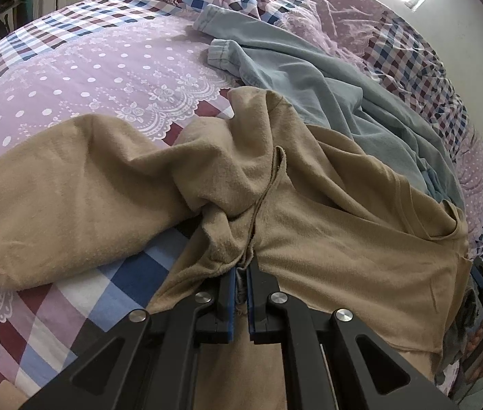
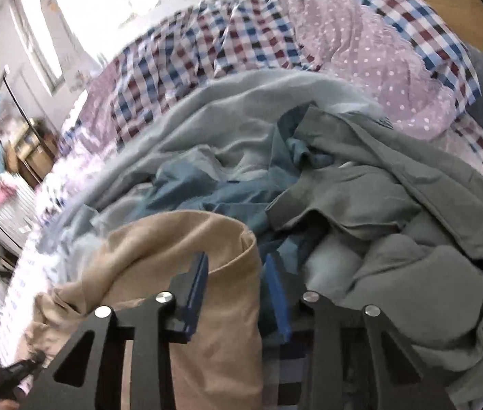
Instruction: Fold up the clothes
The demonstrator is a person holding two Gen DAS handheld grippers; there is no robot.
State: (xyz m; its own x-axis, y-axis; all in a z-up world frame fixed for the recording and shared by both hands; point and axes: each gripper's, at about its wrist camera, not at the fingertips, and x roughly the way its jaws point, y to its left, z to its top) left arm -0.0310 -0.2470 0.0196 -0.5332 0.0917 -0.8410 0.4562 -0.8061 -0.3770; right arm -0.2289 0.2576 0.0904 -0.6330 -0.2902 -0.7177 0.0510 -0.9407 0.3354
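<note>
With the left gripper fingers pinched on a tan shirt seam and the right gripper fingers gaping around its fold, the shirt could slide crooked.

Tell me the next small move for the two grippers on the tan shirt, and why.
Probably shut the right gripper on the tan shirt. Its jaws stand open with a fold of that cloth between them, while the left gripper is already clamped on a bunched part. With both ends held, the shirt could be lifted clear of the grey-blue clothes and spread on the bedsheet.
</note>
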